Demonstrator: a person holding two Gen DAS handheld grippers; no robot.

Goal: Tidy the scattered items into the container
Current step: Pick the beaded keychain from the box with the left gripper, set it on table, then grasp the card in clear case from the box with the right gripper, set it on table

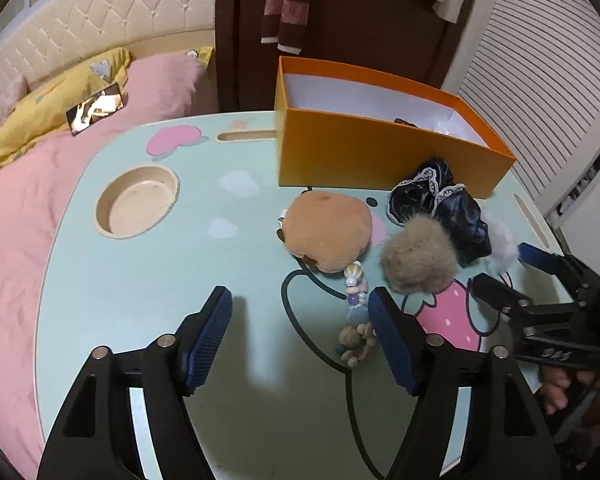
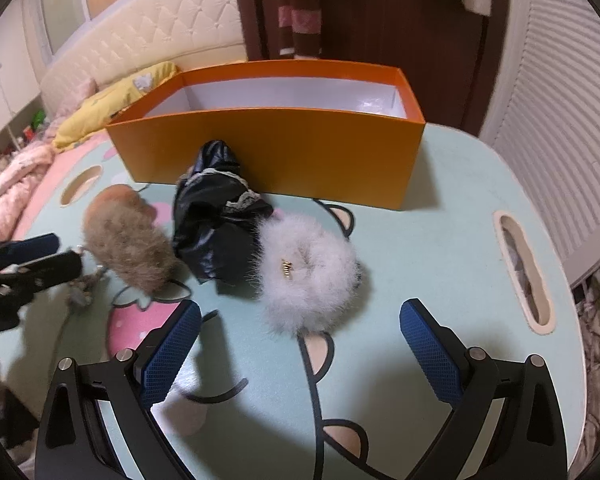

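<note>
Mint-green with cartoon prints, the desk [image 1: 140, 288] stands against a bed with pink bedding [image 1: 28, 200]; it has a round recess at its left and slots along its edges. An orange box [image 2: 276, 152] with a white inside stands open at the far side of the desk; over its near wall a small dark thing shows inside at the right end, too little of it to name.

In front of the box the scattered items lie close together. A tan plush pouch [image 1: 326, 234] lies furthest left. A black shiny scrunchie with lace trim [image 2: 216, 216] leans against the box's near wall. A white fluffy scrunchie [image 2: 308, 270] with a small gold tag touches its right side, and a brown fur pom-pom [image 1: 418, 258] touches its left. A string of pastel beads with a small wooden charm [image 1: 356, 308] runs from the pouch toward the camera.

Left claw [image 1: 300, 336] hangs above the desk with its blue pads apart and nothing between them; the bead string lies just beside its right pad. Right claw [image 2: 300, 352] is spread wide too, holding nothing, the white fluffy scrunchie just ahead of it.
</note>
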